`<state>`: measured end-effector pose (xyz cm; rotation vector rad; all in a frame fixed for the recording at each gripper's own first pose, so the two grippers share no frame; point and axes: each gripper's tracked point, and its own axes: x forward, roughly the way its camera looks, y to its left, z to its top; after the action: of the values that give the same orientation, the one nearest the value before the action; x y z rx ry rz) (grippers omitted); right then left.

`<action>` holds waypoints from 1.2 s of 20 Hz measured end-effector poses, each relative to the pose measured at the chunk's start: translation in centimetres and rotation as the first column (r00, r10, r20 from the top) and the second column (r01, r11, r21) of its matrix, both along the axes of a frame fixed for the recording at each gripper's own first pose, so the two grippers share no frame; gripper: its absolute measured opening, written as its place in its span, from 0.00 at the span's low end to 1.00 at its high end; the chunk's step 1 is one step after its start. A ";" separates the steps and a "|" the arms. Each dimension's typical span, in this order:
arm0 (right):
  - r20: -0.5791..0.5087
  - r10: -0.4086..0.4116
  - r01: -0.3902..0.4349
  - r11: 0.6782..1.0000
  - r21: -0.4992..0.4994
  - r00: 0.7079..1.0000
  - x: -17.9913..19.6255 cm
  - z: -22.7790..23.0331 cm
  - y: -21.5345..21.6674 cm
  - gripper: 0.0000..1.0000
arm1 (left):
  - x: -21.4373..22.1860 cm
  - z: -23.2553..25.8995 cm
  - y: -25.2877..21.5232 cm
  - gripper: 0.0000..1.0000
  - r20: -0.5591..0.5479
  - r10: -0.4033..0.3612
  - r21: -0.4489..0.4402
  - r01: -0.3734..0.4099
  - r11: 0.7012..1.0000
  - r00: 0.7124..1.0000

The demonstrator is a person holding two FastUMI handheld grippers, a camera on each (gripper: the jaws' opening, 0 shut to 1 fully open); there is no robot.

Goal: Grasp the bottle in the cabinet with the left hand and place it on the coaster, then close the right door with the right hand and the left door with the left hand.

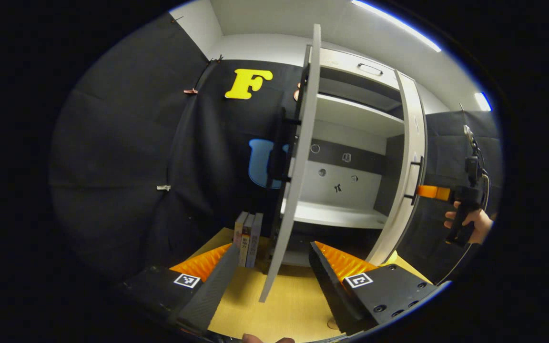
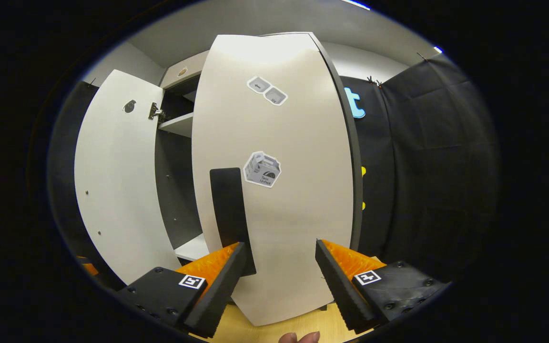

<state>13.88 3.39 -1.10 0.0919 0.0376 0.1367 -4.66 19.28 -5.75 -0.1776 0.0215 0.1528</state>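
Observation:
The white cabinet (image 1: 346, 216) has bare shelves in the left gripper view. Its left door (image 1: 298, 157) stands open and edge-on, its lower edge between the spread fingers of my left gripper (image 1: 274, 286), which is open and holds nothing. The right door (image 1: 410, 162) is swung partway in. The right gripper (image 1: 429, 192), held by a hand (image 1: 470, 224), has its fingertips against that door's outer face by the handle. In the right gripper view, my right gripper (image 2: 279, 286) is open, close up to the right door (image 2: 293, 200) beside its black handle (image 2: 229, 214). The left door (image 2: 117, 181) hangs open.
Three books (image 1: 248, 238) stand upright on the yellow wooden table (image 1: 293, 305), just left of the left door. The cabinet's back panel and the right door's face carry small stickers (image 2: 261, 169). Black cloth walls close in both sides.

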 end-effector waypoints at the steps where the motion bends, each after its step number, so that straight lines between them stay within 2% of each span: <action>1: -0.001 -0.010 0.010 1.000 -0.005 1.000 -0.1 0.1 0.0 0.97 | 0.4 0.7 1.2 0.95 0.004 0.019 0.003 -0.019 1.000 1.000; 6: -0.001 -0.046 0.046 0.999 -0.008 0.999 -1.9 0.1 -1.1 0.97 | 4.3 4.3 5.2 0.94 0.025 0.057 0.064 -0.058 0.996 0.998; 12: -0.015 -0.103 0.102 0.993 -0.052 0.995 -5.2 -0.7 -4.6 0.98 | 7.6 6.4 5.1 0.94 0.041 0.051 0.109 -0.055 0.993 0.998; 13: -0.019 -0.112 0.111 0.992 -0.061 0.993 -5.6 -0.9 -5.2 0.97 | 7.5 6.6 5.3 0.91 0.040 0.051 0.123 -0.056 0.991 0.998; 14: -0.024 -0.120 0.119 0.991 -0.064 0.992 -5.9 -1.1 -5.7 0.97 | 7.5 6.6 5.3 0.94 0.038 0.051 0.136 -0.056 0.989 0.998; 17: -0.042 -0.132 0.129 0.989 -0.067 0.990 -6.4 -1.7 -6.9 0.98 | 7.7 6.7 4.2 0.94 0.033 0.035 0.166 -0.040 0.985 0.999; 18: -0.042 -0.136 0.134 0.989 -0.066 0.990 -6.5 -1.7 -7.1 0.98 | 7.8 6.7 3.6 0.98 0.029 0.024 0.175 -0.029 0.984 0.999; 19: -0.038 -0.138 0.136 0.989 -0.058 0.990 -6.4 -1.5 -7.2 0.98 | 8.2 6.7 2.9 0.94 0.026 0.007 0.176 -0.011 0.984 1.000; 21: -0.033 -0.131 0.129 0.991 -0.036 0.991 -6.6 -1.2 -7.1 0.98 | 8.4 6.6 0.8 0.94 0.025 -0.029 0.166 0.025 0.986 0.999; 24: -0.021 -0.119 0.119 0.992 -0.040 0.993 -6.9 -0.9 -7.3 0.97 | 7.9 6.8 -1.3 0.94 0.025 -0.036 0.173 0.032 0.984 0.999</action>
<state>7.01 -3.91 -1.97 0.0568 0.0576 0.0157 3.23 18.01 1.01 -0.0063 -0.0165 0.1174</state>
